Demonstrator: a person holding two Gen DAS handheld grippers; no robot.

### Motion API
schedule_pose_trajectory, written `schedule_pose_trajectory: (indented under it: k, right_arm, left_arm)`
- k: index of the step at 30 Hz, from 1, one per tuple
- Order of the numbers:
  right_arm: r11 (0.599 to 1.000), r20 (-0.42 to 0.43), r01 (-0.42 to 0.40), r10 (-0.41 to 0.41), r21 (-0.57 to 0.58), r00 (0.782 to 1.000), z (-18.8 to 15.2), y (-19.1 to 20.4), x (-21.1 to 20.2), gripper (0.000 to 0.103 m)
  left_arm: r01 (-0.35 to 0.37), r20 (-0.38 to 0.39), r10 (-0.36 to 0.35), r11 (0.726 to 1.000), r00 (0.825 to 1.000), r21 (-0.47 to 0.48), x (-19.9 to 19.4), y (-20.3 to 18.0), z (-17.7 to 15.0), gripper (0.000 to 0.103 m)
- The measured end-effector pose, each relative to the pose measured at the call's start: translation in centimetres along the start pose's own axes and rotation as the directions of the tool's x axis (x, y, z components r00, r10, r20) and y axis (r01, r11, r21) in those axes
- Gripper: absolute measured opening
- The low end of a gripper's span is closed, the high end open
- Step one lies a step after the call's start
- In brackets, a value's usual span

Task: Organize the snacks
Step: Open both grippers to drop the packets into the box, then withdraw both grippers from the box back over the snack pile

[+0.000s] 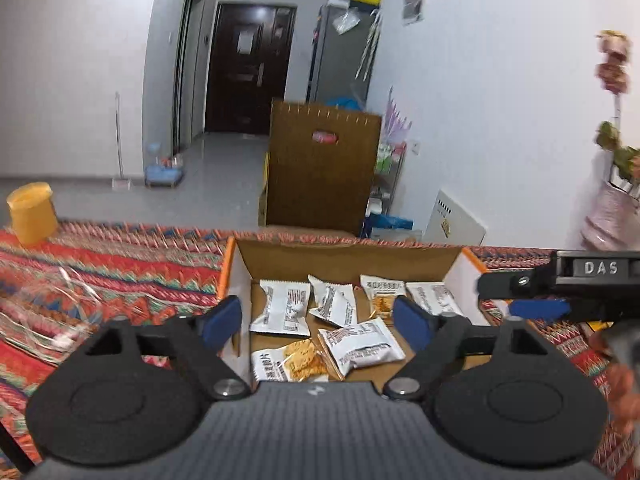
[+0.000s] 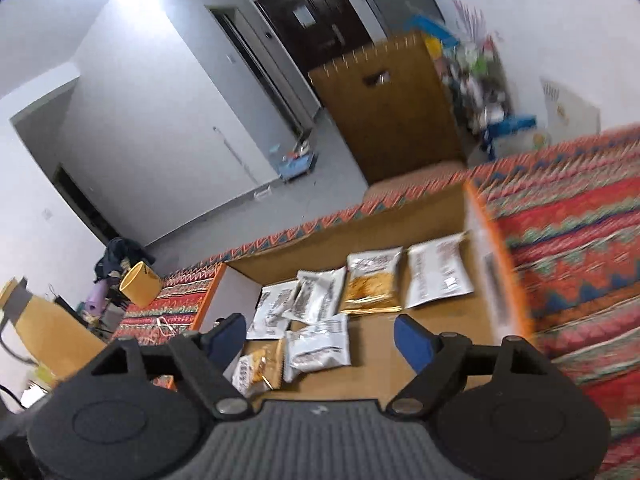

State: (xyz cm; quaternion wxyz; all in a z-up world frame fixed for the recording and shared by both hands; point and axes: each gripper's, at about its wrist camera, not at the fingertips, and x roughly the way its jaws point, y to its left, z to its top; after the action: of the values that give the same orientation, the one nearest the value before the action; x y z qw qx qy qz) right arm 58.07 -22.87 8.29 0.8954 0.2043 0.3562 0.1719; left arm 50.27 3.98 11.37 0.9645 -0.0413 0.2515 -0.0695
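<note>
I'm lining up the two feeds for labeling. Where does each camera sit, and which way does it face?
Left wrist: on the left gripper, level, looking over the cardboard box toward the dark door; shows its own open blue-padded fingers and the right gripper entering from the right.
Right wrist: on the right gripper, rolled sideways, above the same box; shows only its own open fingers.
Shared: box, snack packets, yellow cup, patterned tablecloth, door.

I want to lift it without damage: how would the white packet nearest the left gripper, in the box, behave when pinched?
The packet looks puffy and creased, so it probably dents and weighs little. Its glossy film may slip between the fingers. Lying flat, it should not roll.
</note>
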Motion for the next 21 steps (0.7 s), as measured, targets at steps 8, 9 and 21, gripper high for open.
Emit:
schedule_pose_trajectory:
  k: [8,9,21]
  right_arm:
    - [0.995,0.119,-0.008,0.021,-0.103,0.993,-3.6,0.3,-12.2,0.086]
    - [0.993,0.135,-0.005,0.021,-0.114,0.991,-4.4,0.4,-13.7,0.087]
    - [0.952,0.293,0.074,0.017,-0.296,0.956,-16.8,1.7,-26.3,0.102]
  left_arm:
    - [0.063,0.071,-0.069,0.994,0.995,0.089,-11.2,-3.2,-3.6,0.099]
    - [0.06,0.085,-0.069,0.993,0.994,0.101,-12.7,-3.6,-4.3,0.1]
    - [0.015,0.135,-0.024,0.997,0.991,0.074,-24.4,-6.4,-12.3,0.102]
